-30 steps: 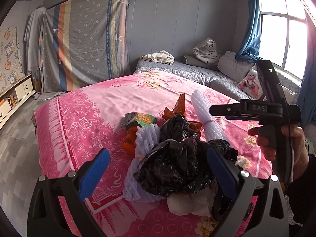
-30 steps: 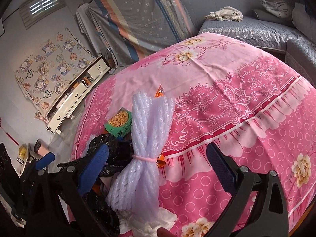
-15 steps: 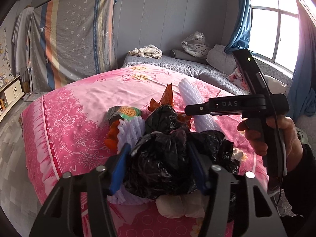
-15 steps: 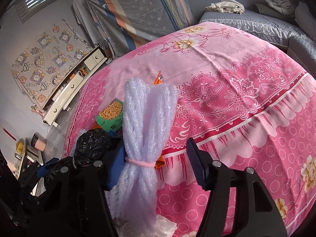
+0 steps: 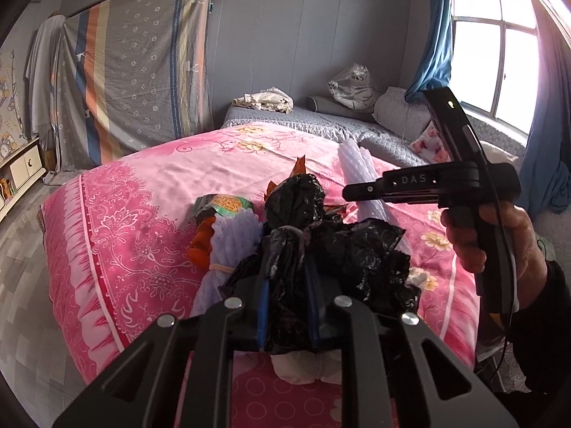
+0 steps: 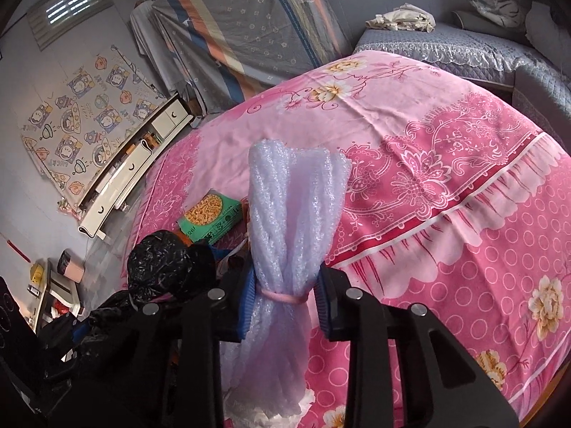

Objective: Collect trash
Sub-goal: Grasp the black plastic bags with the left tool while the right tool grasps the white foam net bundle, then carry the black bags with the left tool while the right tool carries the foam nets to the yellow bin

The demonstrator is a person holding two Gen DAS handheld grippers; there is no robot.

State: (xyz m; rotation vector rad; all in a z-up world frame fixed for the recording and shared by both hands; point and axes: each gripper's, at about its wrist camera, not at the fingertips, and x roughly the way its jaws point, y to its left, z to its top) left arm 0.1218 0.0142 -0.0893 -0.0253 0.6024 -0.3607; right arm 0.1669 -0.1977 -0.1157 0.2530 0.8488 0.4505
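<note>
A heap of rubbish lies on the near part of the pink bedspread (image 5: 150,192), and both grippers have just been closing on pieces of it. The left gripper (image 5: 285,267) now has its blue pads pinched tight on a twisted fold of the black bag (image 5: 342,249), which sits crumpled in the middle of the heap with a knotted lump rising at its far side. The right gripper (image 6: 285,296) is clamped on the foam netting (image 6: 292,214) just where a pink rubber band cinches it, the white mesh fanning out beyond the jaws towards the far side of the bed. A hand (image 5: 499,242) holds that right gripper by its black handle, at the right of the left wrist view. To the left of the bag lie a second foam bundle (image 5: 232,239), tied with a yellow band, and a green noodle packet (image 6: 210,217) with an orange wrapper (image 5: 201,246) beside it. A white crumpled tissue (image 5: 303,367) shows under the bag's near edge. Farther off stands a grey sofa (image 5: 321,121) under the window.
</note>
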